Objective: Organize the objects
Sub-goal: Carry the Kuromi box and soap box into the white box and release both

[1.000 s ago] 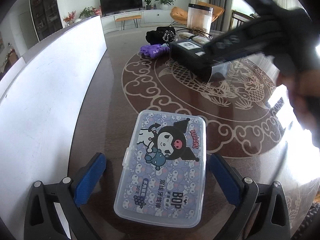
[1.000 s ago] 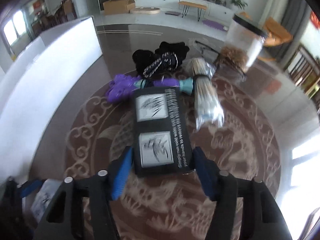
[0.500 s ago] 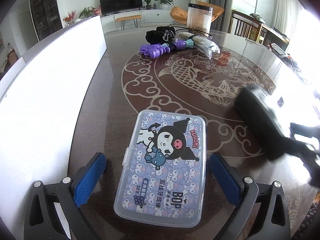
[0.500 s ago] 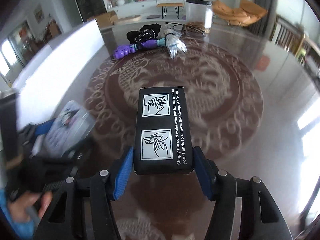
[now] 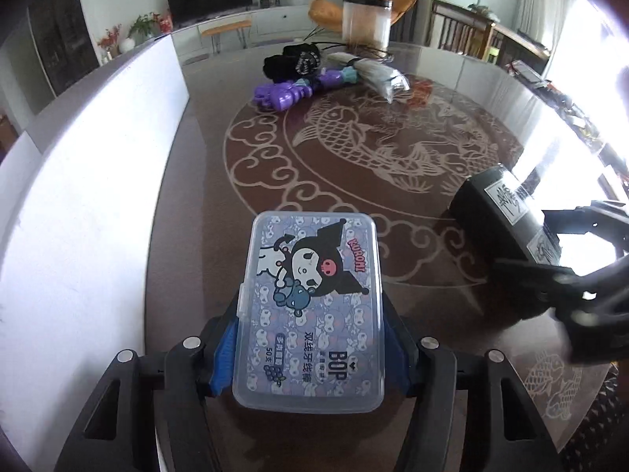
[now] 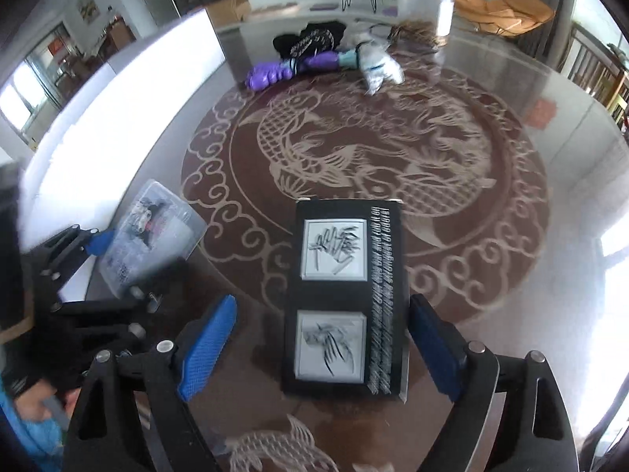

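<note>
A clear plastic floss box (image 5: 312, 314) with a cartoon lid lies on the brown table. My left gripper (image 5: 310, 358) is shut on its near end, blue pads against both long sides. A black box (image 6: 346, 295) with two white pictures lies flat on the table between the fingers of my right gripper (image 6: 320, 334), which is open with a gap on each side. The black box also shows in the left wrist view (image 5: 503, 216), at the right. The floss box shows at the left of the right wrist view (image 6: 151, 232).
A white board (image 5: 90, 181) runs along the table's left side. At the far end lie a purple toy (image 5: 287, 92), a black pouch (image 5: 293, 61), a bundle in clear wrap (image 5: 377, 72) and a clear jar (image 5: 365, 19). The table edge is near on the right.
My left gripper has closed on the floss box. My right gripper has set the black box down on the table and opened.
</note>
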`<state>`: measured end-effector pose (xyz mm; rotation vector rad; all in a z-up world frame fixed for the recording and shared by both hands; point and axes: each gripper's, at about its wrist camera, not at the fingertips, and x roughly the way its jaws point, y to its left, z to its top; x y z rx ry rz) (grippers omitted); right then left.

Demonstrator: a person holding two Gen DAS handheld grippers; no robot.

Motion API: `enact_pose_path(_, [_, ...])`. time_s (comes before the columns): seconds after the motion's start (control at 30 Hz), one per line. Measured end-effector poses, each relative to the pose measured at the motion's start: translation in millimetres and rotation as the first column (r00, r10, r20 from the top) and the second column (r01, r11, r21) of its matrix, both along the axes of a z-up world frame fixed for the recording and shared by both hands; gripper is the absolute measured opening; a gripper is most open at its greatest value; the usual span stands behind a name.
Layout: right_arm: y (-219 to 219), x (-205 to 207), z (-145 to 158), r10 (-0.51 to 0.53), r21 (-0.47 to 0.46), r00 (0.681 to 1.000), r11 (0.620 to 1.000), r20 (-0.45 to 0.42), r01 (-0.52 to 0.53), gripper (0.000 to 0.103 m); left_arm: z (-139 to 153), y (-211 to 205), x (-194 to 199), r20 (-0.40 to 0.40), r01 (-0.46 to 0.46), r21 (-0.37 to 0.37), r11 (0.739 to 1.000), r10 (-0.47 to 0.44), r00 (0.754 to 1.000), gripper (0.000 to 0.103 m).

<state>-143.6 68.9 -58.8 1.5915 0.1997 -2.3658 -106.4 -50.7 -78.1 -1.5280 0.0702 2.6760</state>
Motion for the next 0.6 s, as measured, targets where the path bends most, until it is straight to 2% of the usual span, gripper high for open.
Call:
enact_pose_path(0.03, [1.6,1.3,1.0,-0.013,-0.027,1.0,1.0,0.001,0.013,0.059,1.6,-1.7,1.8,-0.007,-0.006,0.013,1.0,0.006,1.0,0.06])
enact_pose_path(0.1, [7.6,8.5,6.1,-0.039,-0.081,0.999,0.996,0.003,0.04,0.059,9.0,-4.4,9.5,-0.034,-0.011,0.029,1.0,0.012,0.999,0.06])
enact_pose_path(0.2, [14.1,24.7,20.9,-0.056,-0.073,0.998,0.996,-0.042,0.053,0.059,22.4,-4.6,24.5,-0.078,-0.001,0.053,0.999,0.005,0.997,0.06])
enact_pose_path(0.4, [32.2,36.0,52.9,-0.122,-0.183,0.991,0.977,-0.055,0.11,0.059,59.3,-2.3,51.6,-0.153,0.022,0.13,0.991,-0.002,0.988,0.06])
enact_pose_path(0.6, [5.5,45.1,91.1,-0.09,-0.243,0.99,0.968,-0.107,0.061,0.059,110.0,-29.0,73.1,-0.232,0.016,0.194,0.981,0.03,0.972,0.06])
